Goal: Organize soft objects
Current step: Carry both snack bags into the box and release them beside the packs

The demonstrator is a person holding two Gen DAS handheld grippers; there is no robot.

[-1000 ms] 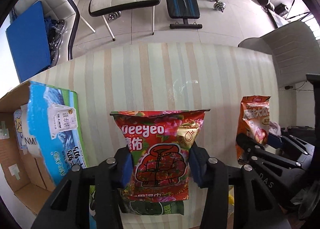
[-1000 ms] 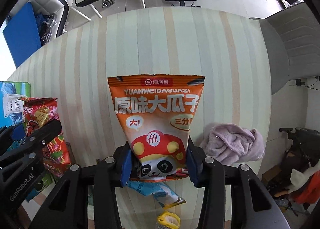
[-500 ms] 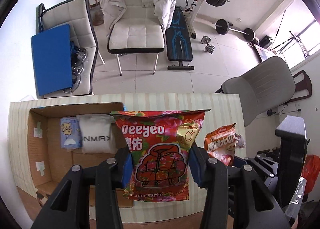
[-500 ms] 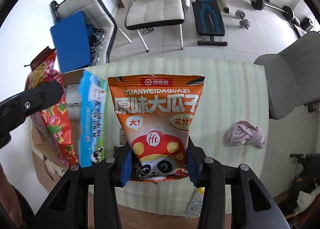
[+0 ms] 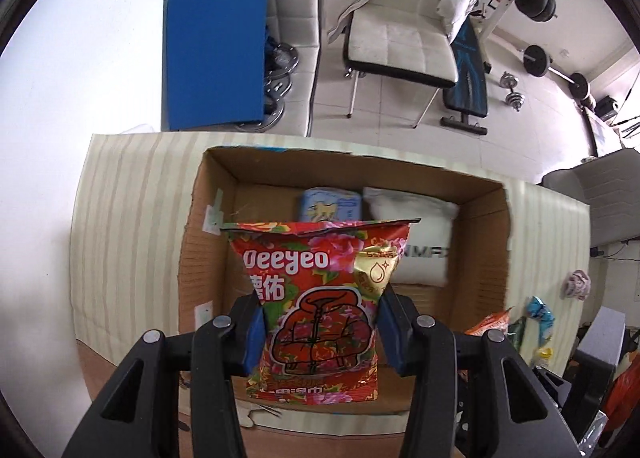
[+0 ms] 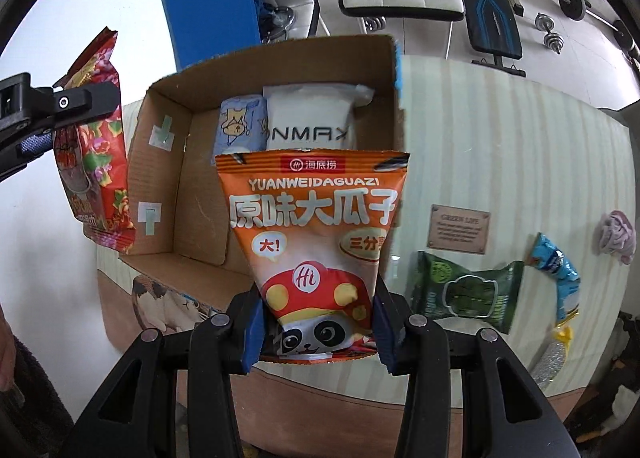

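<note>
My left gripper (image 5: pixel 320 332) is shut on a red floral Deeyeo packet (image 5: pixel 318 298), held high above an open cardboard box (image 5: pixel 486 258). My right gripper (image 6: pixel 316 332) is shut on an orange sunflower-seed bag (image 6: pixel 316 230), held above the box's near right corner (image 6: pixel 160 185). The box holds a white NMAX pack (image 6: pixel 310 117) and a light blue pack (image 6: pixel 240 125) against its far wall. The red packet also shows at the left of the right wrist view (image 6: pixel 94 161).
On the striped table (image 6: pixel 500 137) right of the box lie a green packet (image 6: pixel 464 290), a blue packet (image 6: pixel 556 270), a pink cloth (image 6: pixel 618 236) and a brown plaque (image 6: pixel 459 229). Chairs, a blue board and gym weights stand beyond the table.
Both grippers have risen and swung left with their packets. The box has come from the left edge to under both of them, its inside now in view.
</note>
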